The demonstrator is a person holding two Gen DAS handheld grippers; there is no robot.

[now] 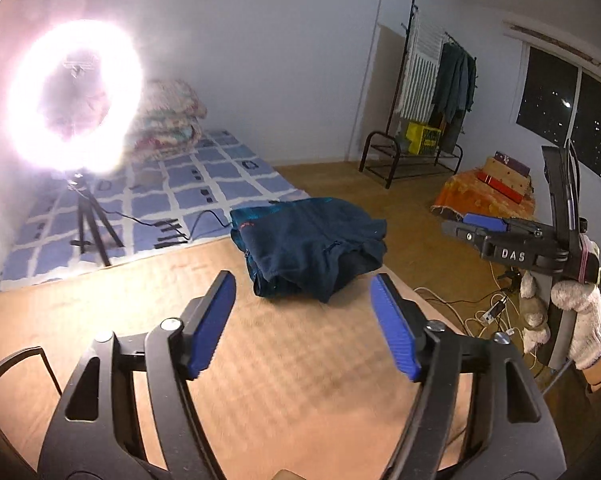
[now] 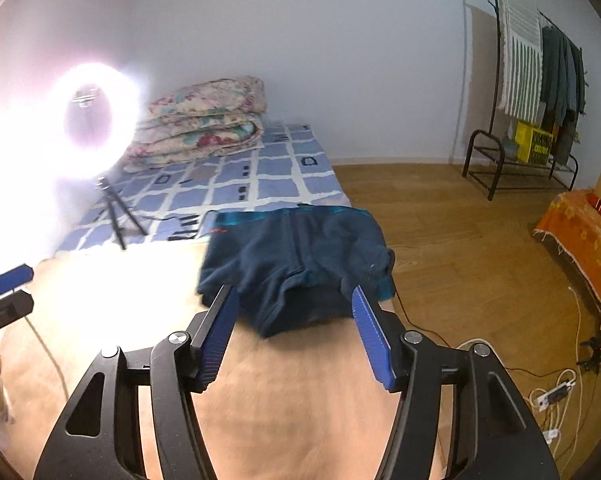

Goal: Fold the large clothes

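A dark blue garment [image 1: 308,246] lies folded in a thick bundle at the far right corner of a tan table [image 1: 260,360]. It also shows in the right wrist view [image 2: 296,264]. My left gripper [image 1: 303,284] is open and empty, just short of the bundle's near edge. My right gripper [image 2: 294,296] is open and empty, its fingertips at the bundle's near edge, not closed on it. The right gripper also shows from the side in the left wrist view [image 1: 480,228], held by a gloved hand [image 1: 572,320]. The left gripper's blue finger [image 2: 10,280] shows at the left edge of the right wrist view.
A bright ring light on a tripod [image 1: 74,96] stands at the left behind the table. A blue checked mattress [image 1: 160,192] with folded quilts [image 2: 204,120] lies beyond. A clothes rack [image 1: 432,112], an orange-covered box [image 1: 488,196] and floor cables [image 2: 552,396] are on the right.
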